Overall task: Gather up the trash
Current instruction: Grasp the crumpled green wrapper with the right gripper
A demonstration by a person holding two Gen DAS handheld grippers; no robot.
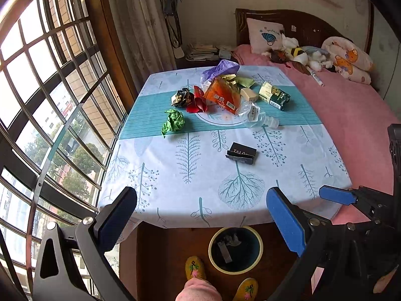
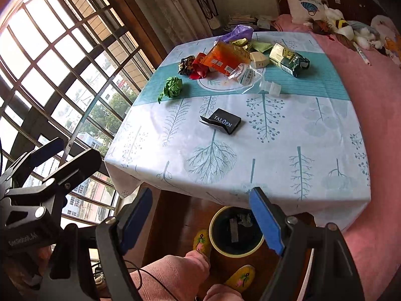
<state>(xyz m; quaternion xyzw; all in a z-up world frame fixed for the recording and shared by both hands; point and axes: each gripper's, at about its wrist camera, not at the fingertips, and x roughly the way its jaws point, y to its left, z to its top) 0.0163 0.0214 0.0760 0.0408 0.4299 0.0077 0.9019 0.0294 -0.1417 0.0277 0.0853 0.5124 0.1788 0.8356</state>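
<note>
A: Starting with the left wrist view, what is the left gripper (image 1: 201, 215) doing?

B: It is hanging over the near table (image 1: 175, 195) edge with its fingers spread wide apart and nothing between them. The right gripper's blue finger is poking in at 3 o'clock.

A: And the trash?

B: It is sitting in a heap at 12 o'clock on the far half of the table: an orange bag (image 1: 221, 95), a green paper ball (image 1: 173, 123) at its 8 o'clock, a crushed bottle (image 1: 258, 118), a green carton (image 1: 274, 95) and a purple bag (image 1: 220, 69). A black box (image 1: 241, 153) is lying apart, nearer the middle. The bin (image 1: 235, 249) is standing on the floor at 6 o'clock, already holding some scraps, with two yellow slippers (image 1: 195, 268) beside it.

A: Now the right wrist view?

B: The right gripper (image 2: 200, 220) is also hovering with its fingers well apart and empty, over the bin (image 2: 236, 233). The black box (image 2: 221, 124) is lying at 12 o'clock from it, the heap with the orange bag (image 2: 226, 56) farther back, the green paper ball (image 2: 173, 87) at 11 o'clock. The left gripper is showing at 9 o'clock.
</note>
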